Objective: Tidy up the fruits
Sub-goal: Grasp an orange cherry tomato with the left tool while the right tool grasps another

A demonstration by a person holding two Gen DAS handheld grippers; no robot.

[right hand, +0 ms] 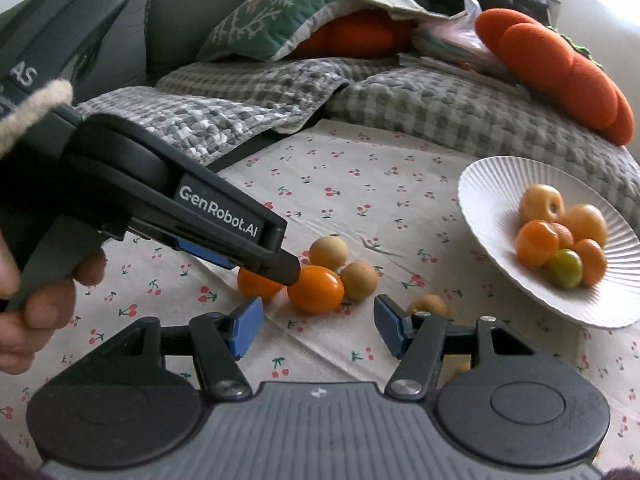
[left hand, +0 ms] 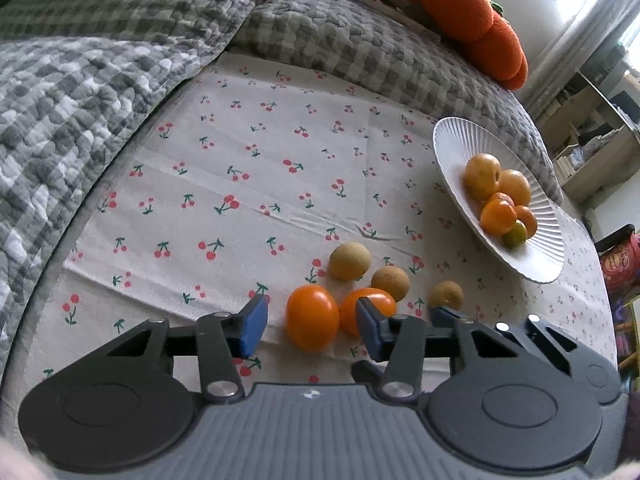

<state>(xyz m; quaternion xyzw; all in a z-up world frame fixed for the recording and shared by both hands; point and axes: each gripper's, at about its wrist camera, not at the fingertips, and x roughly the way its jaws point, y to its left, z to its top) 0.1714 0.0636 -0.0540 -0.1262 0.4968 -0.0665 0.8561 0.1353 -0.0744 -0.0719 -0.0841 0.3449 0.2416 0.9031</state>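
Cherry-print tablecloth (left hand: 248, 168) covers the table, w/ a grey checked quilt (left hand: 80, 92) bunched behind it and an orange plush cushion (left hand: 476, 20) at the far edge.

Left wrist view: landmark = white ribbed plate (left hand: 460, 152), sitting tilted toward the camera, w/ approx six fruits heaped in it. My left gripper (left hand: 312, 328) is spread wide, nothing clamped. Between its pads sits an orange tomato (left hand: 312, 316), on the cloth well short of the plate on the near side. A second orange tomato (left hand: 366, 308) touches it, partly hidden behind my right-hand pad. Three brown longans (left hand: 348, 261) lie between those and the plate, none touching it.

Risks as I judge them: the two tomatoes touch, so closing could pinch both or shove the 2nd away; smooth skin + round shape = it may squirt out. Too much squeeze could split it.

Right wrist view: same plate (right hand: 492, 184) is off to the side, fruit pile incl. one greenish piece (right hand: 565, 269). My right gripper (right hand: 318, 326) hangs released, empty, low over the cloth. The left tool's tip is right at the tomatoes (right hand: 316, 289), so both tools crowd one spot; they could knock each other. A longan (right hand: 428, 305) lies just beyond my plate-side pad, easy to nudge and set rolling. Plate's pile is heaped, so a dropped fruit may roll off the low rim.
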